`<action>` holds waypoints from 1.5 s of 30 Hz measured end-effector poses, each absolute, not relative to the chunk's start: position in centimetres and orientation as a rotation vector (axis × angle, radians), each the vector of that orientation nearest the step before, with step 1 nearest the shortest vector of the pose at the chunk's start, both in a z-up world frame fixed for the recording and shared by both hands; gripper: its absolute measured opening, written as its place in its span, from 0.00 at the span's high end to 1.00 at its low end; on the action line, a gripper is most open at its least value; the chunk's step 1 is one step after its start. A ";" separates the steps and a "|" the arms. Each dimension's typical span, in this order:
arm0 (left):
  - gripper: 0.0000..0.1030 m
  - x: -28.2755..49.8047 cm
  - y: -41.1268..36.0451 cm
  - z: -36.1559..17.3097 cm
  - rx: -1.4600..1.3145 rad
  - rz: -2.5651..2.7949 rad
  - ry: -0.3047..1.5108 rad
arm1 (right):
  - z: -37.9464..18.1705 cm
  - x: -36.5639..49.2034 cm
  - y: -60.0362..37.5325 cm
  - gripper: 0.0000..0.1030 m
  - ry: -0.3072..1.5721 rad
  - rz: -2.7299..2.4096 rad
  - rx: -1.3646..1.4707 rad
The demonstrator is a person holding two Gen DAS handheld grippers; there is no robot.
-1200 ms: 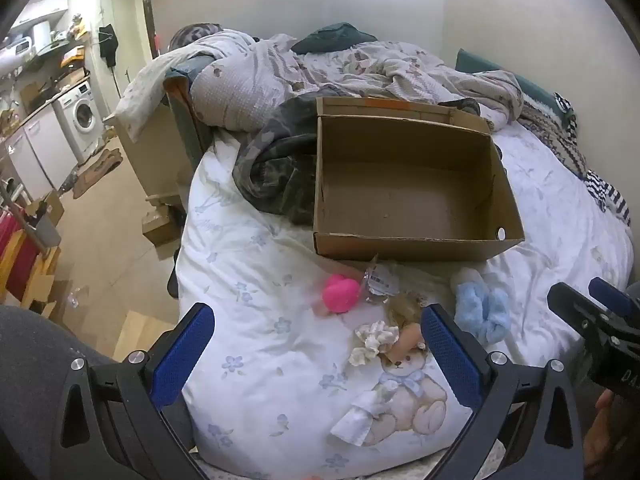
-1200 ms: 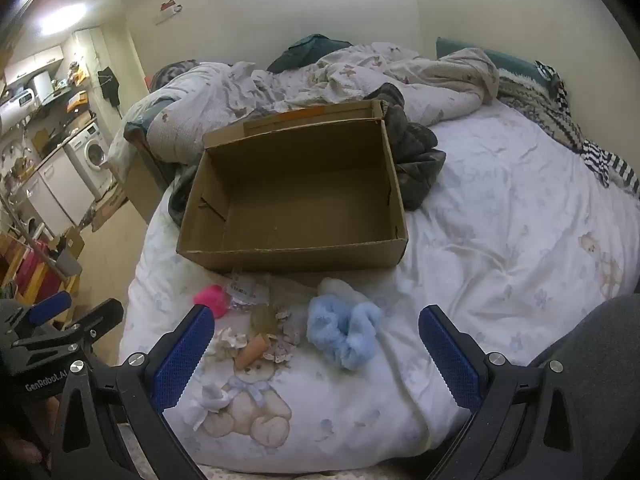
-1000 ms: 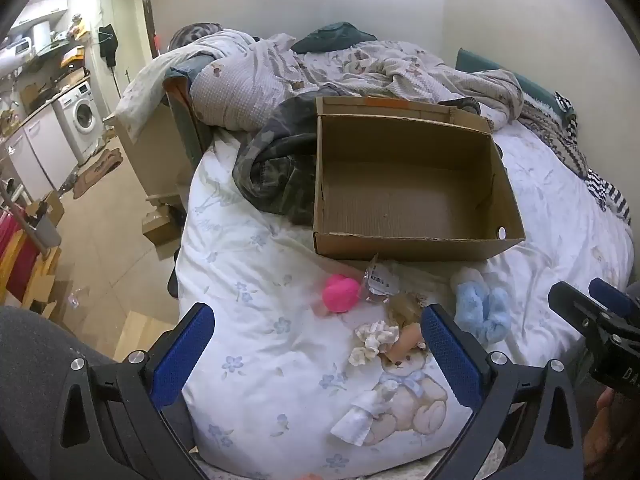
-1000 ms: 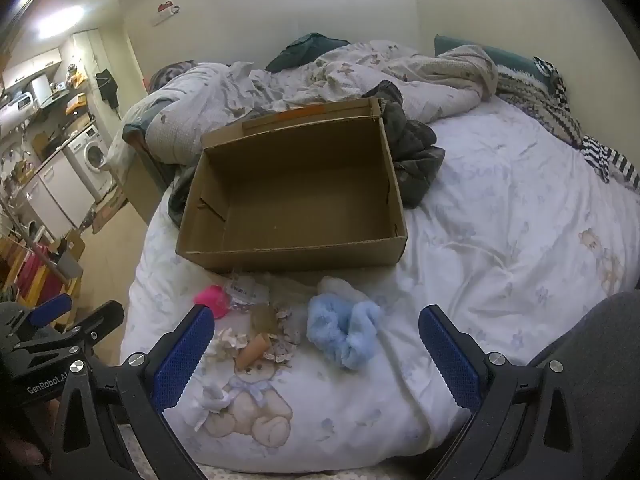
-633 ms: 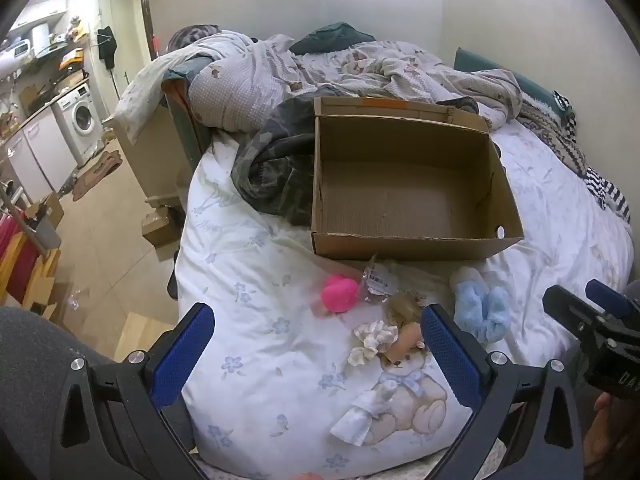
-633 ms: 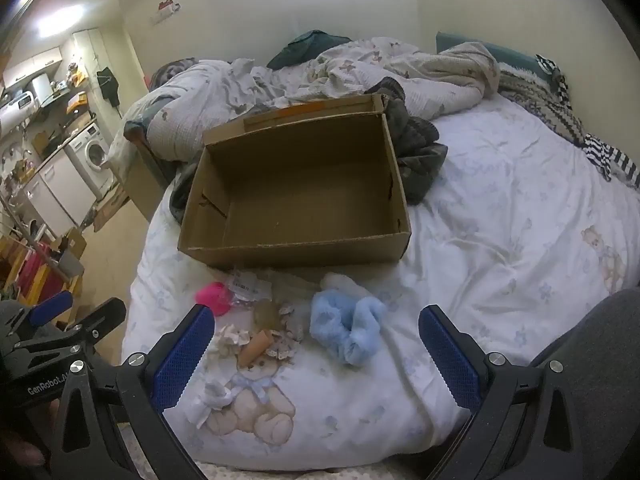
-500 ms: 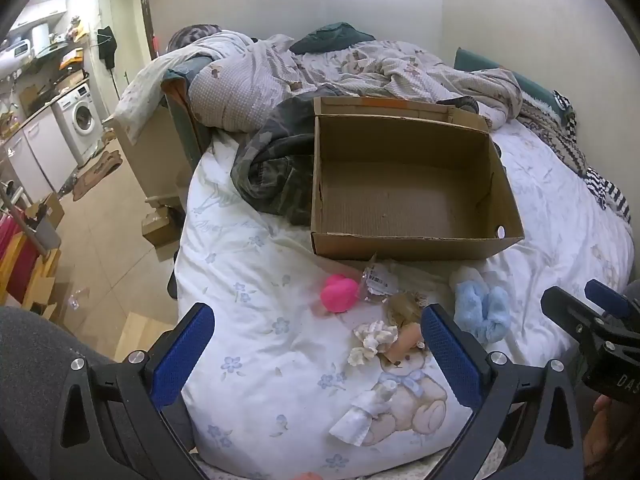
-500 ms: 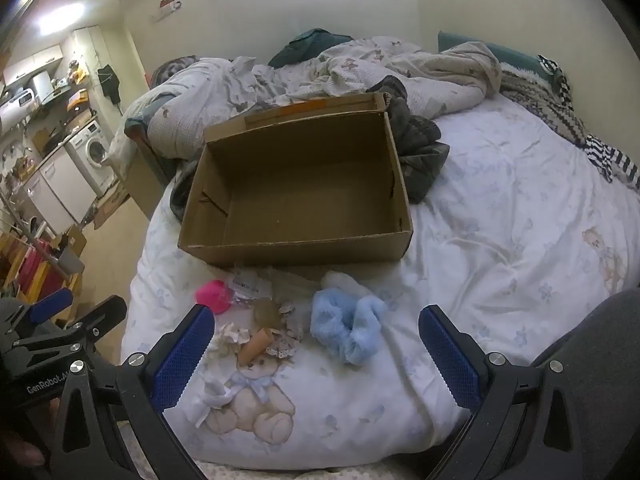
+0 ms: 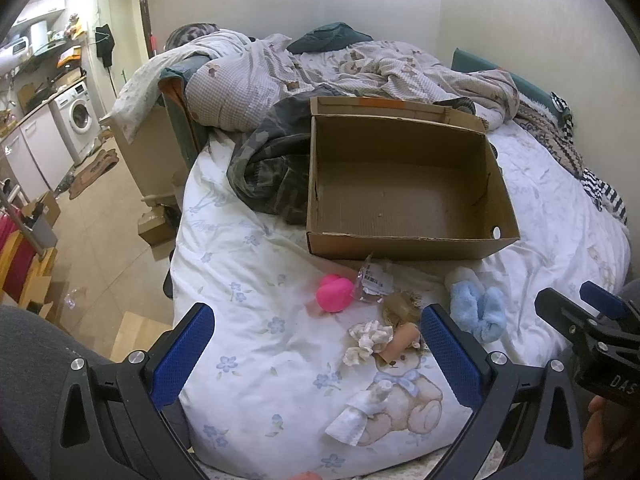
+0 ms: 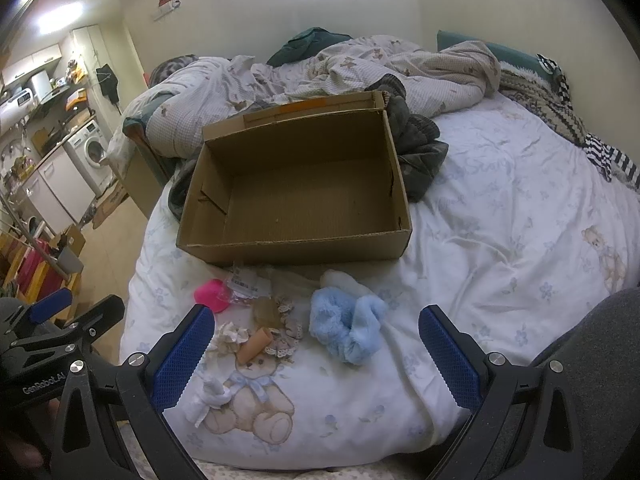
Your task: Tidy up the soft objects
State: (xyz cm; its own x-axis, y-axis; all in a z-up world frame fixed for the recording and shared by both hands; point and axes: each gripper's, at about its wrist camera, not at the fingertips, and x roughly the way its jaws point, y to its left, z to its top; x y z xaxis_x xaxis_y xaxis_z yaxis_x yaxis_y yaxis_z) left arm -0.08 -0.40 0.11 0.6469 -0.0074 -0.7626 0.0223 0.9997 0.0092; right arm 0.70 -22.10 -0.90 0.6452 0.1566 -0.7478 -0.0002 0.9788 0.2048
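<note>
While both tools hang over the near edge of the bed, the scene reads thus:
Left tool: fingers spread wide, nothing btwn them; it hovers above the sheet, near-left of the pile of soft things.
Right tool: fingers also spread wide, holding nothing; it hovers over the sheet at the near edge, w/ the pile just beyond its left finger.
Cardboard box: open-topped, nothing inside, lying on the bed beyond the pile; its near wall is just beyond the small things.
Blue fluffy item: on the sheet near the box's near-right corner, right end of the pile; a white soft piece touches its far side.
Pink soft ball: left end of the pile, just beside a clear packet w/ barcode label.
Tan roll: lies tilted in the middle of the pile, among lacy cream scraps.
White cloth scrap: nearest to the tools, lying on the teddy-bear print of the sheet.
Bed: white floral sheet; crumpled checked duvet at the far end; dark camo garment against the box's far-left side.
Room, left: washing machine far off across a tiled floor.
</note>
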 end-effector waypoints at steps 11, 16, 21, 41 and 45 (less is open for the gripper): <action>0.00 -0.1 -0.4 0.1 0.017 -0.016 0.867 | -0.9 0.7 -22.1 0.00 0.866 0.090 0.192; 0.00 -0.1 -0.4 0.1 0.016 -0.017 0.868 | -0.8 0.7 -22.1 0.00 0.867 0.089 0.192; 0.00 0.0 -0.5 -0.1 0.016 -0.020 0.868 | -0.9 0.7 -22.1 0.00 0.868 0.088 0.191; 0.00 -0.1 -0.7 -0.2 0.012 -0.023 0.872 | -1.0 0.7 -22.1 0.00 0.869 0.088 0.189; 0.00 -0.1 -0.7 -0.2 0.012 -0.023 0.873 | -1.0 0.7 -22.1 0.00 0.869 0.087 0.190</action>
